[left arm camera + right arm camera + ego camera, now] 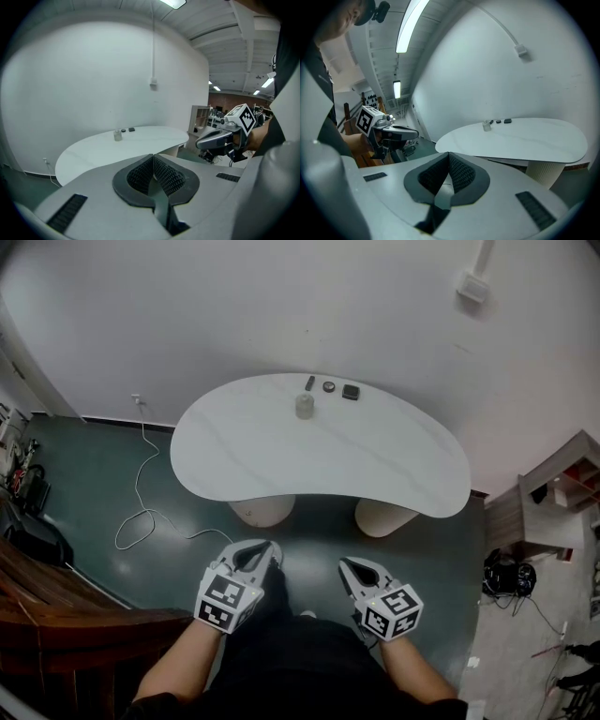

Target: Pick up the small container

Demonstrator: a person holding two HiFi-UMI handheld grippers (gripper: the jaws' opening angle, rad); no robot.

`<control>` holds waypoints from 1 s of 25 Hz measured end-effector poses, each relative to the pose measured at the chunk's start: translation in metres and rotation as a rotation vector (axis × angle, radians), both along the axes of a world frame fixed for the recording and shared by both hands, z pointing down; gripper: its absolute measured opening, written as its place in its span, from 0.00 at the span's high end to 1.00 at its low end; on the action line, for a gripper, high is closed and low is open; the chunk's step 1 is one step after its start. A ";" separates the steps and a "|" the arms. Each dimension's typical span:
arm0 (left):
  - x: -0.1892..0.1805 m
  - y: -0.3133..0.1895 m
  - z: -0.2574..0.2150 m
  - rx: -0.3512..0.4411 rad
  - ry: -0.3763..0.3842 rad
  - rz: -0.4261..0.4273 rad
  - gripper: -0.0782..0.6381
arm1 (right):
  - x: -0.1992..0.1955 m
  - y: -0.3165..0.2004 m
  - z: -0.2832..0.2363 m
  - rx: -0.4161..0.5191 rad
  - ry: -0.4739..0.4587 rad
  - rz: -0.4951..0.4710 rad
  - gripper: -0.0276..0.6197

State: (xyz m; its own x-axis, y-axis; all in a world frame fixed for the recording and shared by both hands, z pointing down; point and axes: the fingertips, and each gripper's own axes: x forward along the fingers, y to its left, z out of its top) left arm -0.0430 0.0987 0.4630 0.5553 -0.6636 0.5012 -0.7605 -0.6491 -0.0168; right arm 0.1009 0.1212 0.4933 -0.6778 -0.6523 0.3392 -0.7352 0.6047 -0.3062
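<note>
The small container (305, 406), a pale translucent jar, stands upright near the far edge of the white kidney-shaped table (394, 465). It also shows small and distant as the jar (117, 135) in the left gripper view and the jar (487, 125) in the right gripper view. My left gripper (266, 549) and right gripper (348, 565) hang low in front of the person's body, well short of the table. Both are shut with nothing between the ribbed pads (161, 174) (457, 172). Each gripper sees the other beside it: the right gripper (202, 142) and the left gripper (412, 134).
Three small dark items (329, 387) lie just behind the container. Two round pedestals (265, 510) carry the table. A white cable (141, 486) trails over the dark floor at left. A wooden shelf (551, 495) stands at right, dark wooden furniture (56, 615) at lower left.
</note>
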 end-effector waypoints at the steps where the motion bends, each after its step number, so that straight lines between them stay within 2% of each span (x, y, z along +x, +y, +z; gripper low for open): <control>1: 0.000 -0.008 0.001 0.004 0.004 0.004 0.87 | 0.000 -0.005 0.002 -0.001 0.003 0.004 0.96; 8: 0.000 -0.075 0.010 0.020 0.026 0.044 0.87 | -0.007 -0.063 0.012 -0.006 0.033 0.030 0.96; 15: -0.026 -0.185 -0.009 0.061 0.039 0.073 0.87 | -0.035 -0.155 -0.003 -0.014 0.068 0.052 0.96; 25: -0.057 -0.318 -0.019 0.102 0.010 0.198 0.87 | -0.068 -0.295 -0.024 0.035 0.126 0.130 0.96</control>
